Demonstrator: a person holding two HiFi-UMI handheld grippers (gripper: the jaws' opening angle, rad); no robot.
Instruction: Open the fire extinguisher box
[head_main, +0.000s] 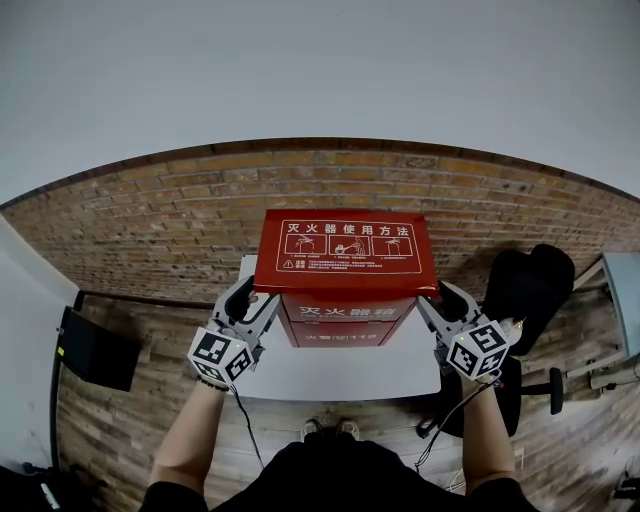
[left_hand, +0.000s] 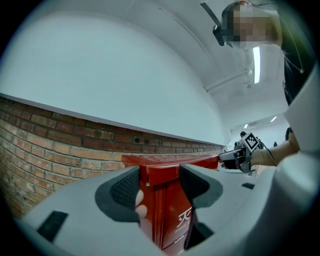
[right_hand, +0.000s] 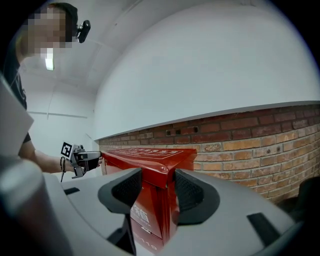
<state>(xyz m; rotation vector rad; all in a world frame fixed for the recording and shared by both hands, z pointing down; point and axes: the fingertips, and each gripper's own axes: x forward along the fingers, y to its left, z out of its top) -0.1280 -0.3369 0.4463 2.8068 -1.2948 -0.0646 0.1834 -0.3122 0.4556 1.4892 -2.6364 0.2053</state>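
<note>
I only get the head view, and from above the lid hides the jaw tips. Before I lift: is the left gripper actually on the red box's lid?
Observer: It looks so. In the left gripper view, the left gripper straddles the near corner of the lid. The lip fills the gap and appears to touch both pads.
Operator: And the right?
Observer: Same there. The right gripper has the lid's other front corner wedged between its jaws, apparently in contact.
Operator: Is the lid up at all?
Observer: Not visibly. Seen side-on, its lip overlaps the box body with no gap showing.
</note>
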